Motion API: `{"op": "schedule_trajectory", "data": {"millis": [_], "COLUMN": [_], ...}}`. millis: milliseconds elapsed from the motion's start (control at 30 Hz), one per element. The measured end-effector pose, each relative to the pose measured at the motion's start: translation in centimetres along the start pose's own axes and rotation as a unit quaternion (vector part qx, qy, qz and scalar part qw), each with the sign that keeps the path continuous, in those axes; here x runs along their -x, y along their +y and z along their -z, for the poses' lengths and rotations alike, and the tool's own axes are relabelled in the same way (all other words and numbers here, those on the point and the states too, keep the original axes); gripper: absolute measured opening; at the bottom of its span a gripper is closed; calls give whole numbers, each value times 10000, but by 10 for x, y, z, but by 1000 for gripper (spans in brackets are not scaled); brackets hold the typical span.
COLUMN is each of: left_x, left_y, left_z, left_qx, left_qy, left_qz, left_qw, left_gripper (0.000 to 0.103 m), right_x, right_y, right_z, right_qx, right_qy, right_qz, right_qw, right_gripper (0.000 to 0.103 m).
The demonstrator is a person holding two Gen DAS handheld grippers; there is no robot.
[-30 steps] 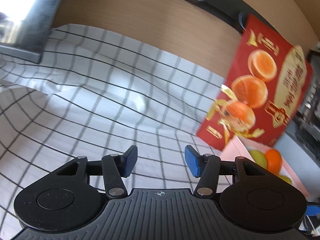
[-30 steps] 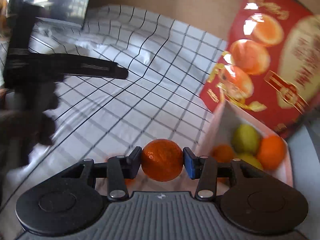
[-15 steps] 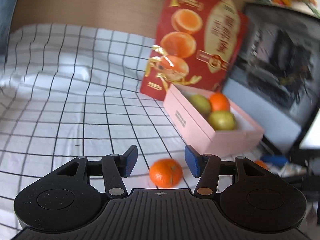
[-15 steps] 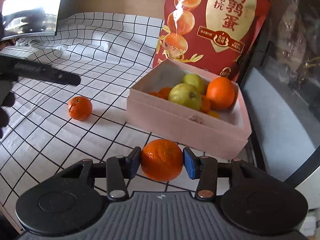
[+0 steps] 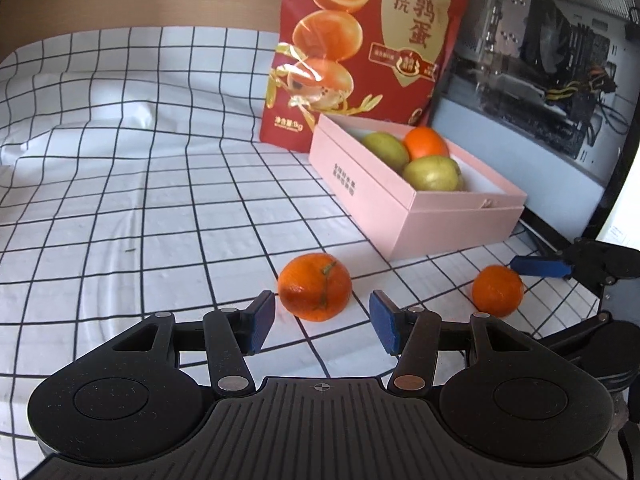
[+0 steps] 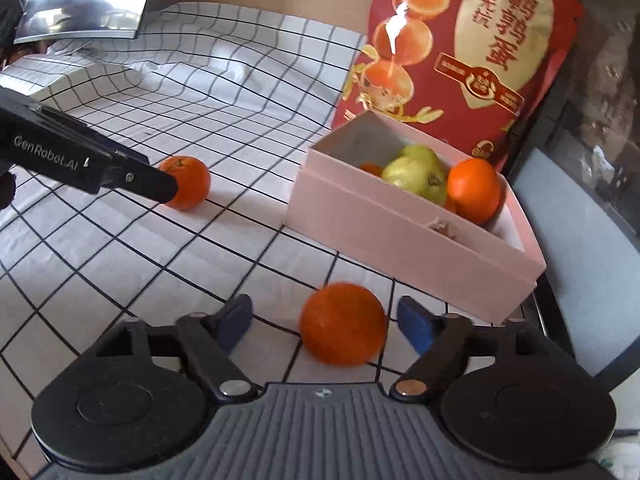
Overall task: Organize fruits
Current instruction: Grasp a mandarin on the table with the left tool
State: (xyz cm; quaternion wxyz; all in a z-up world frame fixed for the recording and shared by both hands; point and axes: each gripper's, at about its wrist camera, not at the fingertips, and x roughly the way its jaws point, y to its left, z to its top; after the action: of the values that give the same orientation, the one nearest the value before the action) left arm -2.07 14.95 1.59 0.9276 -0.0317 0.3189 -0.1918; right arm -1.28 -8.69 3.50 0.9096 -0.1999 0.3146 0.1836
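Observation:
An orange with a stem (image 5: 315, 286) lies on the checked cloth just ahead of my open left gripper (image 5: 322, 320), touching neither pad. A second orange (image 6: 343, 324), blurred, sits on the cloth between the fingers of my right gripper (image 6: 326, 314). Those jaws are opening and their pads stand clear of it. The same orange (image 5: 497, 290) shows in the left wrist view beside the right gripper's blue pad (image 5: 538, 266). A pink box (image 6: 400, 236) behind both holds green fruits (image 6: 416, 174) and an orange (image 6: 474, 190). One finger (image 6: 140, 178) of the left gripper partly hides the stemmed orange (image 6: 188, 182).
A tall red snack bag (image 5: 360, 48) stands behind the pink box (image 5: 420, 208). A computer case with a glass side (image 5: 540, 60) stands right of the box. The checked cloth (image 5: 140, 200) spreads out to the left, wrinkled toward the back.
The right gripper carried its orange down to the cloth before the box, and its jaws came off it. The left gripper swung right and closed in on the stemmed orange.

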Motion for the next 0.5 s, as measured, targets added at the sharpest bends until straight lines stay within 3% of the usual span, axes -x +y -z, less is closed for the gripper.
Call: {"op": "schedule_trajectory", "data": {"millis": [200, 333, 500], "left_x": [-6, -3, -1], "left_y": [-15, -20, -21], "left_z": [1, 1, 2], "left_qx": [-172, -200, -118], "left_qy": [-39, -120, -213], "left_qz": [-230, -218, -174], "left_qw": [9996, 9995, 9996], "left_gripper": [59, 59, 59], "right_x": [-3, -8, -9], "right_y": [-21, -38, -37], "right_z": [6, 12, 14], "right_qx": [-664, -1289, -1236], "right_qy": [143, 362, 392], "right_qz": [-316, -647, -684], "right_qw": [9972, 9889, 9892], "right_gripper": [87, 92, 98]}}
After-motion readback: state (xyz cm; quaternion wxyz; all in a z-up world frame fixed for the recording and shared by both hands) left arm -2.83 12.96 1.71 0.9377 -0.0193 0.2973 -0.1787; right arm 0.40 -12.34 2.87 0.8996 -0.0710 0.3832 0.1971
